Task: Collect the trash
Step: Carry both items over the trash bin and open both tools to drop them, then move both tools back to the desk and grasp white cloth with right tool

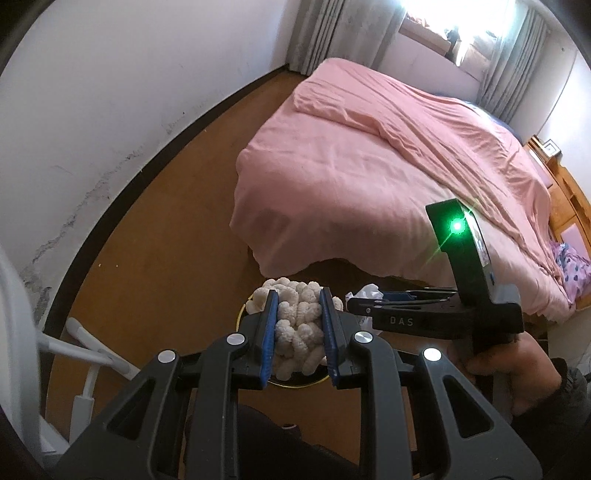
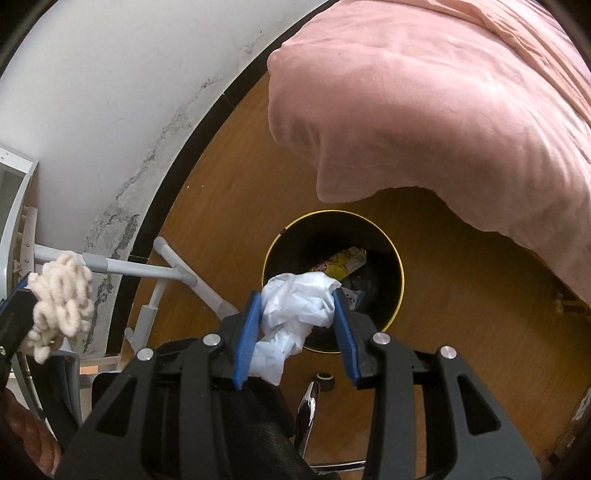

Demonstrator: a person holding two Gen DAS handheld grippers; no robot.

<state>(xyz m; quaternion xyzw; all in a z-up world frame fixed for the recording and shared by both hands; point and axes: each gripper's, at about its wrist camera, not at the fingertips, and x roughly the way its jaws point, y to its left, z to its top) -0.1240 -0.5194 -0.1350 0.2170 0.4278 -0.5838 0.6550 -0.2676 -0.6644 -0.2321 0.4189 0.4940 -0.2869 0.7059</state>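
Bedroom with a brown wood floor point(image 2: 461, 295), white scuffed wall point(image 1: 110, 92) with a dark skirting, and a bed point(image 1: 369, 166) under a rumpled pink cover filling the far side. Curtains point(image 1: 332, 33) and a bright window are way at the back

Left gripper point(image 1: 299, 328) has its blue pads point(image 1: 271, 332) pinched on a clump of cream yarn point(image 1: 295, 325), loops bulging out past the tips. Under and just beyond it sits the bin point(image 1: 242, 314), only bits of its gold rim peeking out around the yarn

Right gripper point(image 2: 299, 325) is clamped on a crumpled white bag point(image 2: 295, 306), which sticks out ahead of the tips and trails back between the fingers. Right past those tips is the open round bin point(image 2: 391, 243), black inside, with a yellow wrapper point(image 2: 343, 260) and some dark stuff already lying in it. Bag hangs over the near edge of the bin mouth

From the right camera the yarn point(image 2: 61, 295) shows far off to the left, near a white metal frame point(image 2: 147, 271) by the wall. A hand point(image 1: 491, 365) holds the right gripper's handle
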